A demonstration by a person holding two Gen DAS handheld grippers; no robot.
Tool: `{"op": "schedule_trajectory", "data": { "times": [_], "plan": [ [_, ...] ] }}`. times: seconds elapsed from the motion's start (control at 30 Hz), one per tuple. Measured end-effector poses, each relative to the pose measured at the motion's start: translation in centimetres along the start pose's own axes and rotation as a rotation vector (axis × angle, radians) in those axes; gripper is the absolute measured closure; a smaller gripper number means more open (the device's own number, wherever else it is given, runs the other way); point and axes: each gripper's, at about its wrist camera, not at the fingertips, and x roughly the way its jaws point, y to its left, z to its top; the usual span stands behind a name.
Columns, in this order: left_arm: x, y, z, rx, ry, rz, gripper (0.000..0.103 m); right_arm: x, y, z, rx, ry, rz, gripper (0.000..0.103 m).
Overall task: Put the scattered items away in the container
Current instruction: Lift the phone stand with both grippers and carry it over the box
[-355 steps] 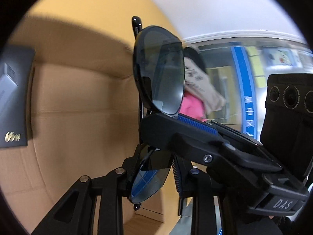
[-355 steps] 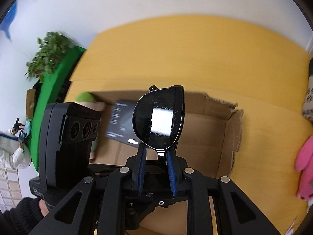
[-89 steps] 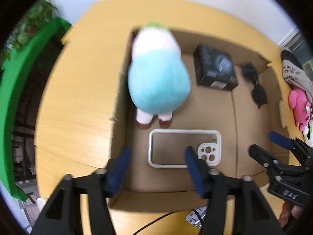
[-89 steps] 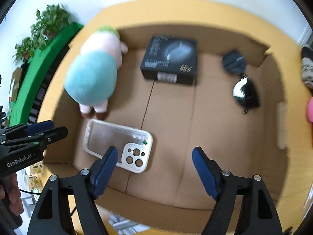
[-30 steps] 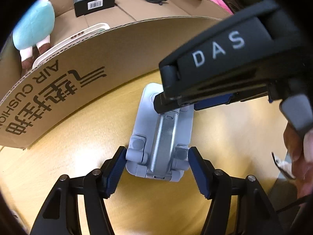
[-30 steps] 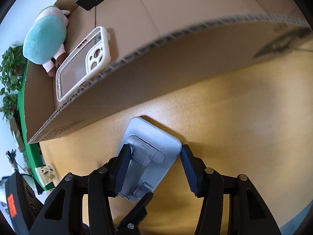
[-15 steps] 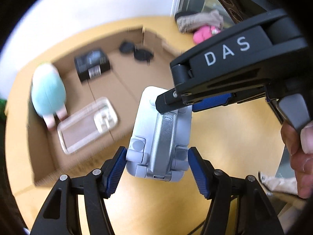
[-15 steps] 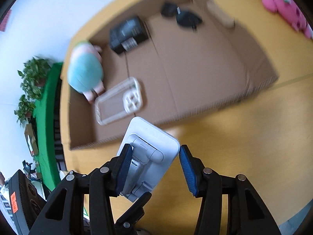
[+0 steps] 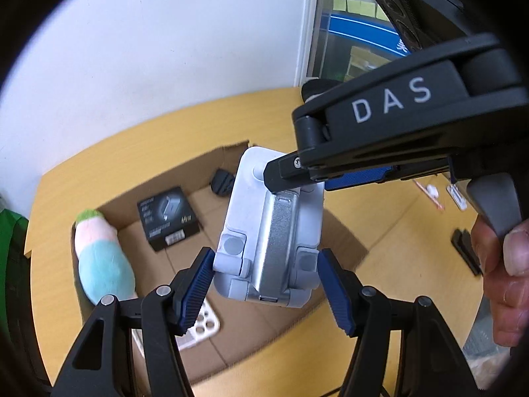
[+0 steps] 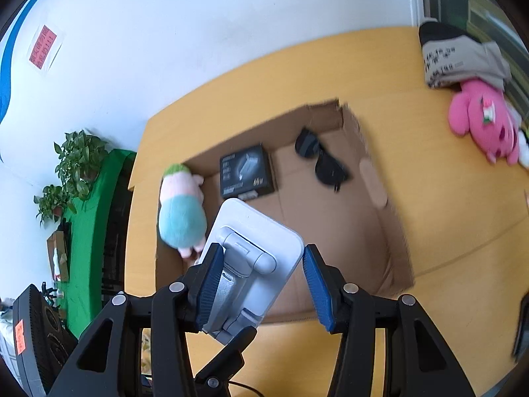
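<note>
Both hand-held grippers clamp the grey folding phone stand (image 9: 269, 231), the left hand-held gripper (image 9: 264, 284) across its hinged end and the right hand-held gripper (image 10: 258, 281) across its plate, holding it in the air above the near wall of the cardboard box (image 10: 393, 231), which sits toward the table's far edge. The box already holds the plush toy (image 10: 181, 215), black carton (image 10: 246, 170), sunglasses (image 10: 322, 160) and phone case (image 9: 201, 326), so lowering the stand in looks like the main step left. Only the right wrist view shows the pink plush (image 10: 482, 119) at the table's right edge and the sunglasses whole; only the left shows the phone case.

Right claw (image 10: 258, 284) grips the grey phone stand (image 10: 251, 258) above the cardboard box (image 10: 390, 258) on the worktop (image 10: 463, 231). In the box: plush toy (image 10: 182, 215) at its left wall, black carton (image 10: 246, 170) beside it, sunglasses (image 10: 320, 160) further right.
</note>
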Motion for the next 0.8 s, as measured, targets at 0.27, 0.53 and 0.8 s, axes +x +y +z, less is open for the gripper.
{"op": "schedule_trajectory", "data": {
  "times": [0.27, 0.53, 0.8],
  "plan": [
    [4.4, 1.4, 2.7, -0.038, 0.010, -0.008, 0.039, 2.4, -1.2, 4.5, -0.031, 0.030, -0.017, 0.049],
    [9.6, 3.8, 2.9, -0.122, 0.072, 0.000, 0.039, 7.5, -2.2, 7.1, -0.052, 0.098, -0.010, 0.050],
    [16.7, 5.9, 0.9, -0.198, 0.208, -0.014, 0.040, 14.6, -4.3, 7.4, -0.072, 0.211, -0.021, 0.050]
  ]
}}
